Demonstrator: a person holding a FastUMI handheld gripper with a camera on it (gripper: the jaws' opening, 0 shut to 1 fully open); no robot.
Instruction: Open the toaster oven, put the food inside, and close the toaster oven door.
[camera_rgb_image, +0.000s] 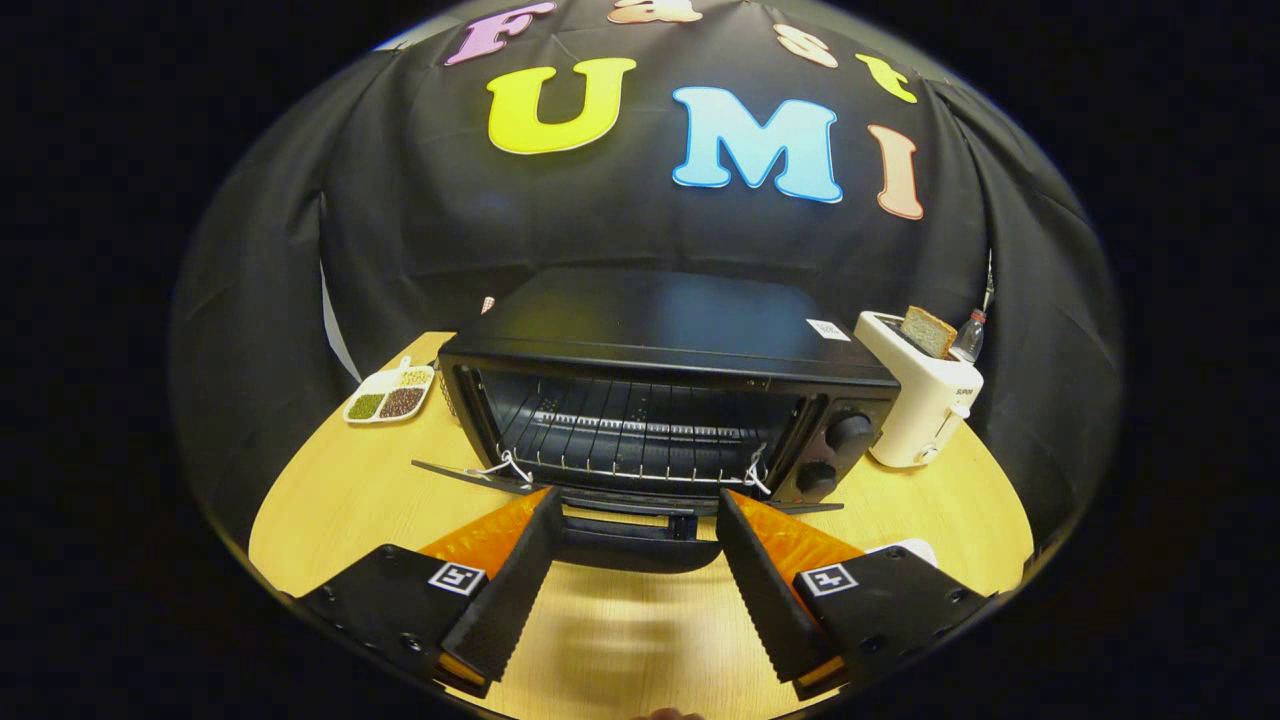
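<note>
With its door (628, 490) dropped flat, the black toaster oven (660, 385) at 12 o'clock shows an empty rack (625, 435); the gripper (633, 515) gapes wide, holding nothing, fingers flanking the door's handle (630, 545).

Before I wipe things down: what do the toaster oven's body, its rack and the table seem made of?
Toaster oven: apparently black painted metal, smooth with a dull sheen. Rack: thin bright wire, likely plated steel. Table: pale wood-grain, maybe laminate. The hand-held gripper hangs open at the lowered door.

The gripper (634, 520) is level, its two fingers spread wide, gripping nothing.
</note>
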